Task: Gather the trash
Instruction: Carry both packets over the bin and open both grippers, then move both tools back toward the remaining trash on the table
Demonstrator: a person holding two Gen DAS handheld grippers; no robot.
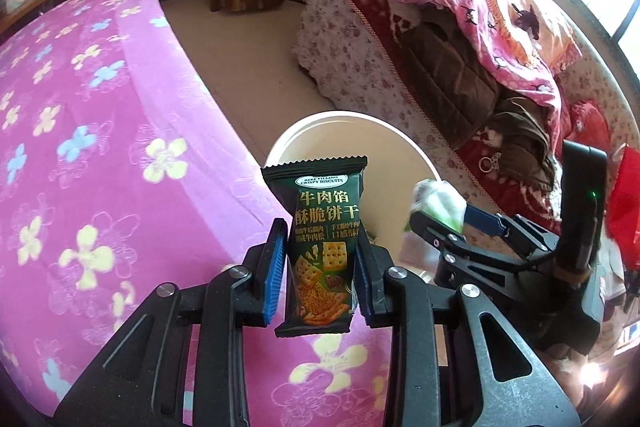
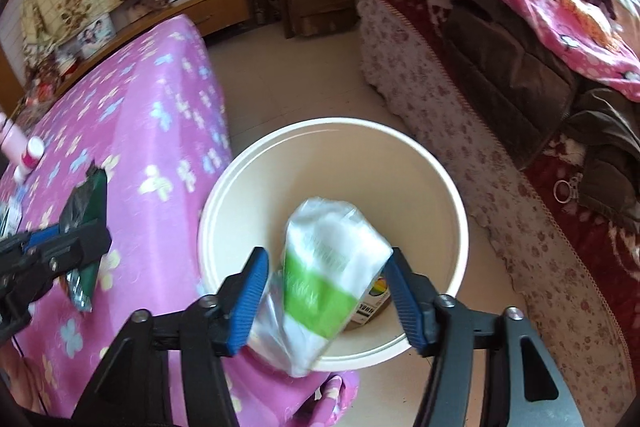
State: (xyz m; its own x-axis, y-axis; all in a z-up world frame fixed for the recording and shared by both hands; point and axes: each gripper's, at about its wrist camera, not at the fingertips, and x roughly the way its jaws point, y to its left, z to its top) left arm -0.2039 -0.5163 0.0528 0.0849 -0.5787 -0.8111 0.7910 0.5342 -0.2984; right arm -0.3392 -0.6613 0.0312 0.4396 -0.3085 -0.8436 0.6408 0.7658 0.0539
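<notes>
Held upright in the closed left hand-held gripper [image 1: 320, 259] is a biscuit wrapper [image 1: 325, 247], with the bucket [image 1: 404, 143] just ahead. Closer is the right hand-held gripper [image 2: 326, 301] (open wide), its plastic bag [image 2: 320, 267] blurred above the bucket.

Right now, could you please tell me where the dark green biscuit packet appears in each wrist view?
Left wrist view: the dark green biscuit packet stands upright at lower centre, clamped in the left gripper.
Right wrist view: the same packet shows edge-on at the far left, over the pink flowered cloth.
Shared landmark: the round cream plastic bin on the floor.
</notes>
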